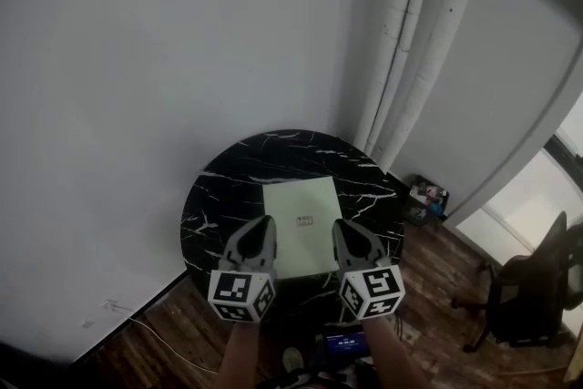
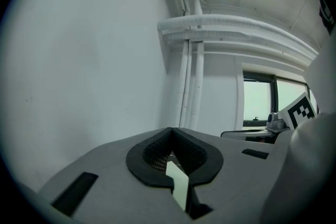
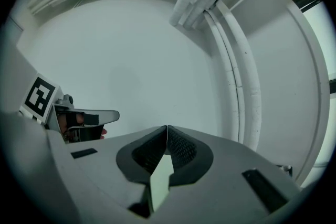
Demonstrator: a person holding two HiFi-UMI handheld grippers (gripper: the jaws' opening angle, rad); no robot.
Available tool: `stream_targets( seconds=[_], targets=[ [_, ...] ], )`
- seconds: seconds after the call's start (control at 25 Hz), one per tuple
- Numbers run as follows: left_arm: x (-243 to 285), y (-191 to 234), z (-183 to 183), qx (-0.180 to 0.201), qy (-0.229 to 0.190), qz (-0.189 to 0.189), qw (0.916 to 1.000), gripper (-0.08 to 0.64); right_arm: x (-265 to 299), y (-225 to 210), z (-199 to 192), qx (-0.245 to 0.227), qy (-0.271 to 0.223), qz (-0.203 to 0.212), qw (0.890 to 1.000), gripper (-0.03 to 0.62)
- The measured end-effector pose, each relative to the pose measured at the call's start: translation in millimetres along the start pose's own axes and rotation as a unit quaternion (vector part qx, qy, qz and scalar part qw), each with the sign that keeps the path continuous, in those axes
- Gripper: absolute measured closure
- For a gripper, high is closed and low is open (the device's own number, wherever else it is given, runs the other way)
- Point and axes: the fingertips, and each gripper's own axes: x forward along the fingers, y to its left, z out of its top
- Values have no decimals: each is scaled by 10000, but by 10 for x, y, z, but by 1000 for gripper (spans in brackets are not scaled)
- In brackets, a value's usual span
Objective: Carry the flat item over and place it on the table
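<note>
White wall fills the bkgd ahead of both sets of jaws. Round black marble table lies below and fwd of the tips. White pipes rise beyond the R tips. Pale green flat item reaches fwd from the jaws over the tabletop (can't tell if it touches the top). Jaws of the left gripper are closed tight on its near L corner, the thin flat item pinched btwn the pads. The right gripper is likewise clamped on the near R corner, flat item edge-on btwn its pads
</note>
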Motion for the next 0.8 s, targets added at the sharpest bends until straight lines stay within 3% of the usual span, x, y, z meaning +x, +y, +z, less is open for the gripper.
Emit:
stream_targets(
  seconds=[0.36, 0.56, 0.8],
  targets=[
    [-34, -62, 94, -135, -256, -91, 9995, 549, -92, 27, 168, -40, -191, 3, 9998, 574],
    [1, -68, 49, -73, -108, -79, 9999, 549, -115, -49, 148, -16, -147, 6, 9999, 574],
    [55, 3, 125, -152, -266, -38, 9995, 549, -30, -45, 172, 48, -202, 173, 9996, 574]
  ],
)
